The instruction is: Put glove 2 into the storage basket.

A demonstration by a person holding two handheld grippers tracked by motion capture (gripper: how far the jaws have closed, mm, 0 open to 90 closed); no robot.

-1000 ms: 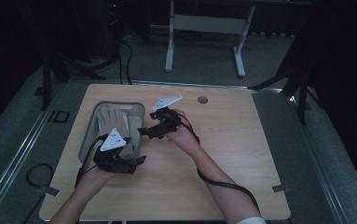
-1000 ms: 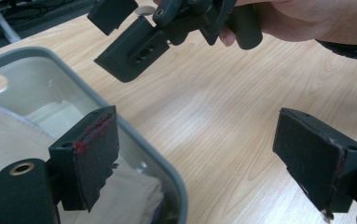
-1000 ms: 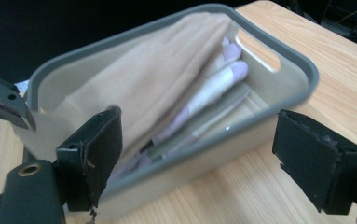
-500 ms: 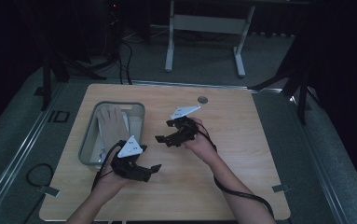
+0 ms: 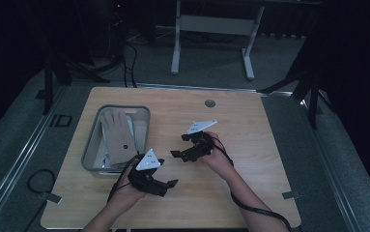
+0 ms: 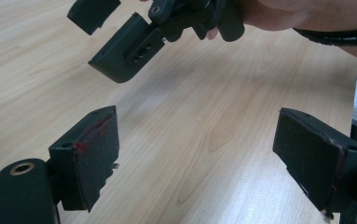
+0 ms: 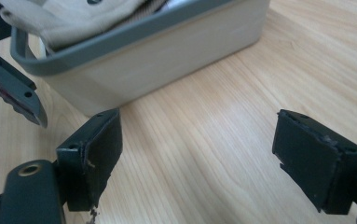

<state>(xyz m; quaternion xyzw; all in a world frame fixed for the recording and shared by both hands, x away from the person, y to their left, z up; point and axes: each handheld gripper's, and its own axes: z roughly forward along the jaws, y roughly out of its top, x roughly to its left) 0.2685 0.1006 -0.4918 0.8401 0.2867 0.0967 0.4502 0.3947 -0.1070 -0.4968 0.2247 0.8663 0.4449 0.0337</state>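
The left gripper [image 5: 169, 183] was held low near the person's side of the table, jaws wide apart with nothing between them. The right gripper [image 5: 180, 147] was farther forward, jaws also wide apart and empty. Both forearms reached in from below, well apart.

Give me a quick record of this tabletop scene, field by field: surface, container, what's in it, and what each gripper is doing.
surface: light wooden table
container: grey-rimmed bin on the table's left part
contents: beige glove lying in the bin, fingers pointing away from the person
left gripper: open, nothing between its jaws, over bare wood beside the bin's near right corner
right gripper: open, nothing between its jaws, over the middle of the table, pointing toward the bin
other: round grommet hole near the table's far edge
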